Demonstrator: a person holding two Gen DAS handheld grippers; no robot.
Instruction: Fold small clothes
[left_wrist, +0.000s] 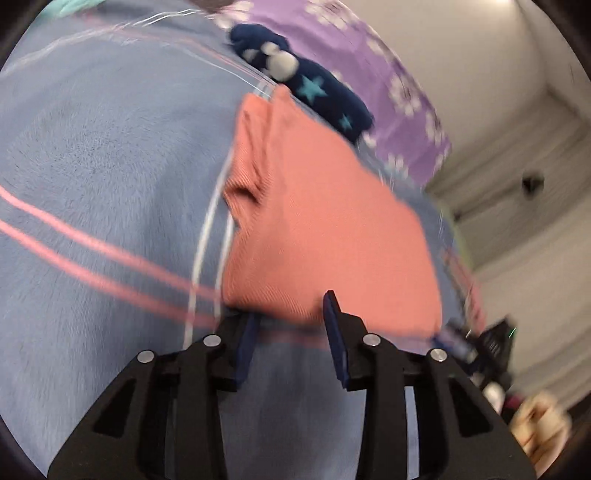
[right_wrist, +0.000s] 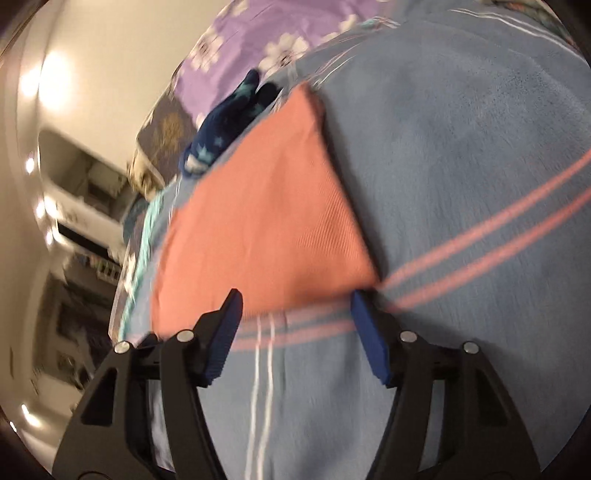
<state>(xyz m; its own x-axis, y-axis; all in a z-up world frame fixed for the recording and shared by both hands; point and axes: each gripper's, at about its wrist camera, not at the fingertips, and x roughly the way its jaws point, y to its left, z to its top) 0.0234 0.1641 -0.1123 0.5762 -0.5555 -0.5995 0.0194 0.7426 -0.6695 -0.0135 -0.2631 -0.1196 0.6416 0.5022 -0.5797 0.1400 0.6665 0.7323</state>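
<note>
Blanket: a blue blanket (right_wrist: 461, 155) with pink and white stripes bore the clothes.
Coral garment: the coral garment (right_wrist: 266, 221) lay folded flat on it, ribbed, one end creased.
Navy garment: a star-printed navy garment (left_wrist: 314, 92) touched its far edge.
Purple cover: a flowered purple cover (left_wrist: 354, 48) lay beyond that.
Left gripper: the left gripper (left_wrist: 291, 314) stood released at the near edge.
Right gripper: the right gripper (right_wrist: 295, 301) was parted there, gripping nothing.

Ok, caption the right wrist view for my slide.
Right gripper, jaws open, at the near edge of a folded salmon-pink cloth on a blue striped blanket.
</note>
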